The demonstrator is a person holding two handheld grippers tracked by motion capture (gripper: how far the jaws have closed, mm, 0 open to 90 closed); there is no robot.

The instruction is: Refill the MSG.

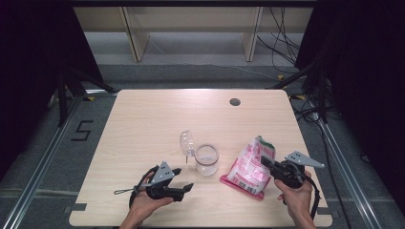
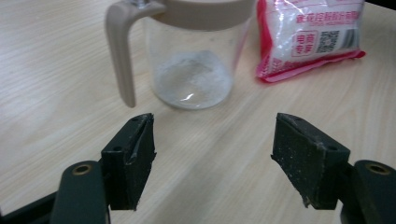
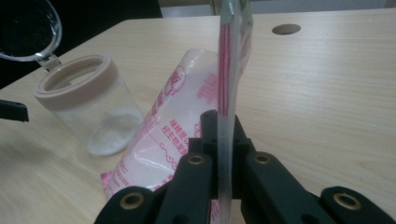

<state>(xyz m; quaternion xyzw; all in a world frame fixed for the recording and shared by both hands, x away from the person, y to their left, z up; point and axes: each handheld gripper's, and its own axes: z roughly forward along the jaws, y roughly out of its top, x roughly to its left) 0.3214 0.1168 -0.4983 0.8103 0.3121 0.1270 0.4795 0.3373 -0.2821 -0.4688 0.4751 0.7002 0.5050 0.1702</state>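
Observation:
A clear jar [image 1: 206, 160] with a beige rim stands near the middle of the table, its hinged lid [image 1: 187, 141] flipped open. A little white powder lies at its bottom [image 2: 194, 70]. To its right a pink and white bag [image 1: 250, 164] is partly raised off the table. My right gripper [image 1: 264, 161] is shut on the bag's sealed edge [image 3: 229, 70], which stands upright between the jaws [image 3: 223, 126]. My left gripper [image 1: 184, 178] is open and holds nothing. It points at the jar from the near left, a short way off [image 2: 212, 149].
The wooden table [image 1: 143, 124] has a round cable hole [image 1: 234, 101] at the back right. Shelving legs and cables are on the floor beyond the far edge. The bag's lower end [image 2: 308, 37] rests on the table beside the jar.

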